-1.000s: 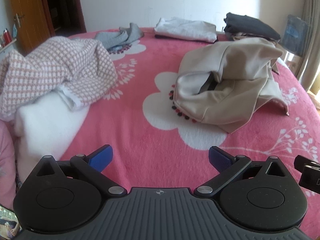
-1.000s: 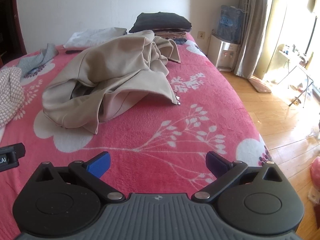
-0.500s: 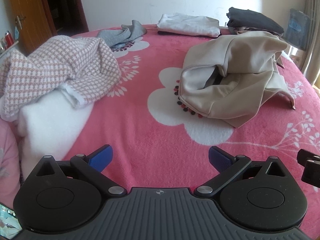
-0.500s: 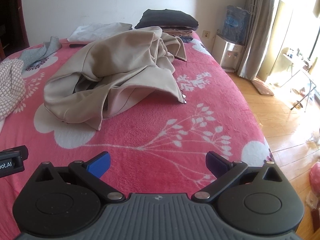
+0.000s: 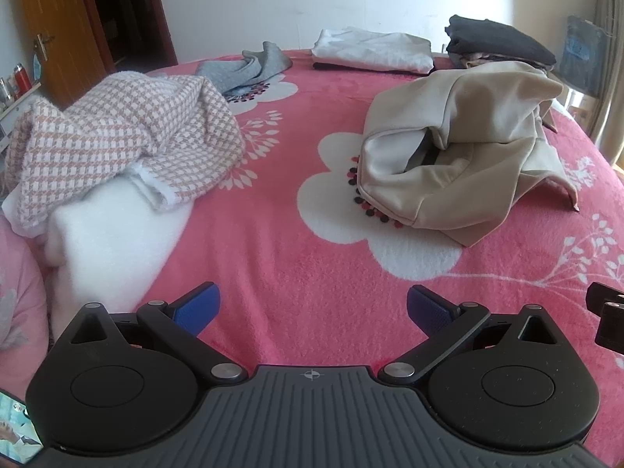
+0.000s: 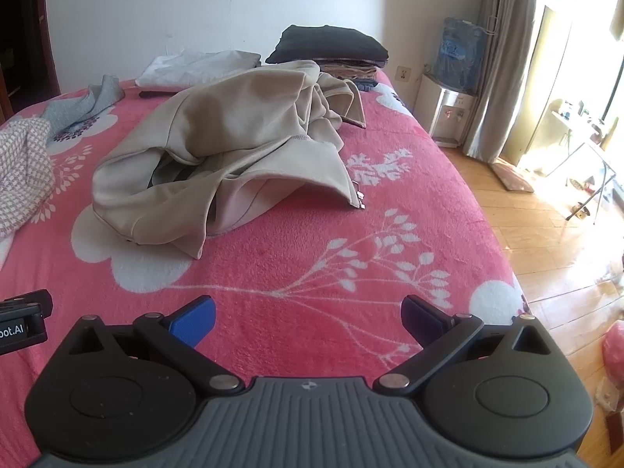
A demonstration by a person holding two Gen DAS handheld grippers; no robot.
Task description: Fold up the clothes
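A crumpled beige jacket lies in a heap on the pink flowered bedspread, its zipper end on the right. My left gripper hangs open over the bedspread, well short of the jacket and to its left. My right gripper is open too, nearer than the jacket and to its right. Neither holds anything. A pink-and-white checked knit sits on a white fleece at the left.
Folded clothes line the far edge: a white stack, a dark stack, and a loose grey garment. A wooden door is at far left. A water dispenser, curtain and wooden floor lie right of the bed.
Both grippers have pulled back and risen a little, so the jacket and the far clothes sit higher and smaller in view. Both stay open.
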